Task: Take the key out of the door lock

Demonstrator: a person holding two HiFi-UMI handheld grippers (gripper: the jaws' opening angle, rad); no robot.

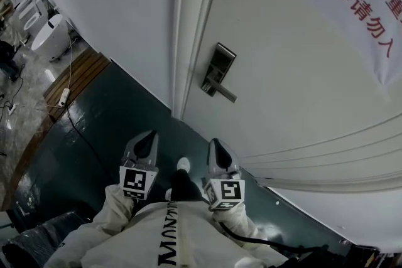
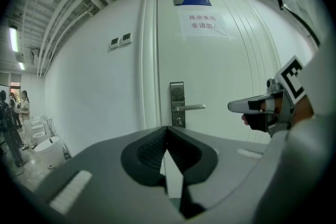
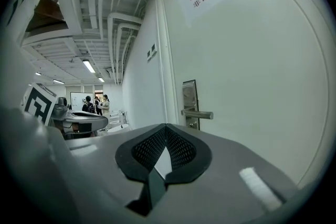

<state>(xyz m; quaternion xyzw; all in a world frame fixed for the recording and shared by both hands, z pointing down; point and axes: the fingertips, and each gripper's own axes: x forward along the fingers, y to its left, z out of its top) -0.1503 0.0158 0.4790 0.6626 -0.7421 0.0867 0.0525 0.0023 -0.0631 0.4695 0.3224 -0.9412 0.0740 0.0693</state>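
L gripper [image 2: 167, 131], R gripper [image 3: 166, 128] jaws together, empty; wall switches [image 2: 120, 40] only in gripper views.

We stand in a workshop-like hall: a storeroom door [image 1: 295, 72] with a red-lettered keep-out notice [image 1: 364, 3] at two o'clock, bare ceiling pipes [image 3: 113, 29] and strip lights [image 3: 88, 65] overhead.

The door lock [image 2: 177, 104] — a tall metal plate with a level lever [image 2: 190, 107] — sat upright on the white door [image 2: 231, 76] (key too small to tell).
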